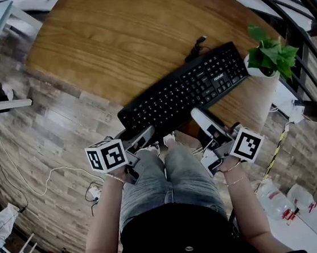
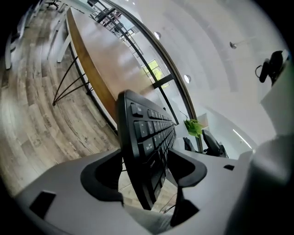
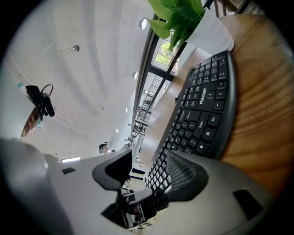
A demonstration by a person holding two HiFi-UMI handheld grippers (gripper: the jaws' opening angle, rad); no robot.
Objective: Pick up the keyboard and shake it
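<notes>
At table (image 1: pixel 107 37) edge, left gripper (image 2: pixel 147 172) and right gripper (image 3: pixel 149 174) tilted down, jaws apart around keyboard (image 1: pixel 185 88)

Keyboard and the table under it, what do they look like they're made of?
The keyboard looks like black moulded plastic: matte, evenly coloured keycaps with white printed legends. The table looks like wood or wood veneer: warm brown, with visible grain lines and a smooth satin sheen. Solid or veneer cannot be told.
</notes>
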